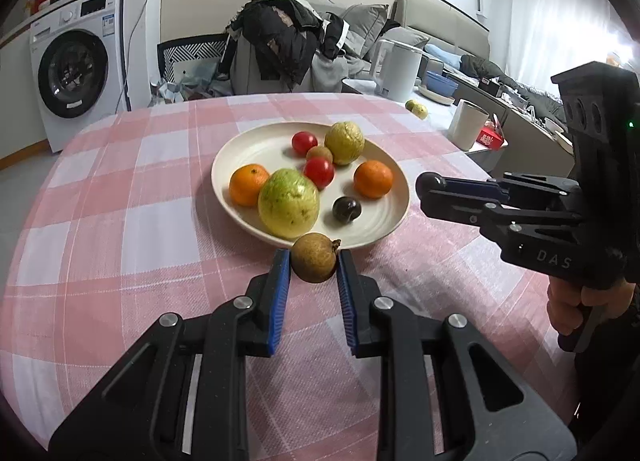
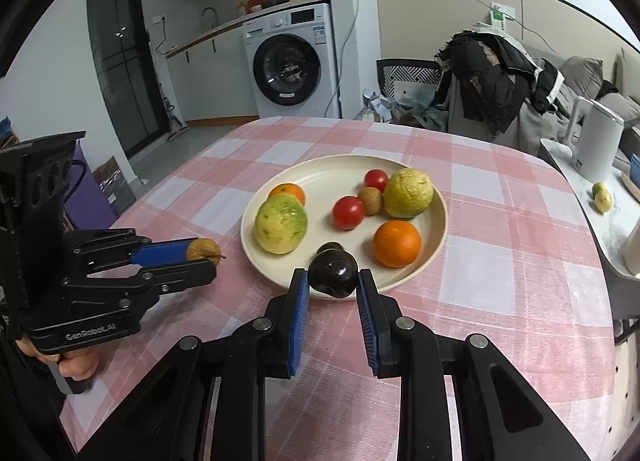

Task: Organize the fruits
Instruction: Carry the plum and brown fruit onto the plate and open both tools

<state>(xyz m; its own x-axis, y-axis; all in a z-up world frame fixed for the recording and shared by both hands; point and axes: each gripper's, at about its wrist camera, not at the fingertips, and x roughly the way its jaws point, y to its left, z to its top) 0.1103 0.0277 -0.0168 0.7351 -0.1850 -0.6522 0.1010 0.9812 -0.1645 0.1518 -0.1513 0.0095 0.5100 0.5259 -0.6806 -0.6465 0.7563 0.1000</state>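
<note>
A cream plate (image 1: 248,141) (image 2: 320,169) on the pink checked tablecloth holds two green guavas (image 1: 288,208), two oranges (image 1: 373,178), two red tomatoes (image 1: 319,172), a small brown fruit (image 1: 319,154) and a dark plum (image 1: 346,210). My left gripper (image 1: 313,263) is shut on a brown longan-like fruit (image 1: 314,258) (image 2: 203,249), just in front of the plate. My right gripper (image 2: 333,275) is shut on a second dark plum (image 2: 334,273) at the plate's near rim. The right gripper also shows in the left wrist view (image 1: 430,183), right of the plate.
A white kettle (image 2: 598,139), a white cup (image 1: 467,124) and small green fruits (image 2: 602,197) stand on a side counter to the right. A chair piled with clothes (image 1: 280,41) stands behind the table. A washing machine (image 2: 290,65) is farther back.
</note>
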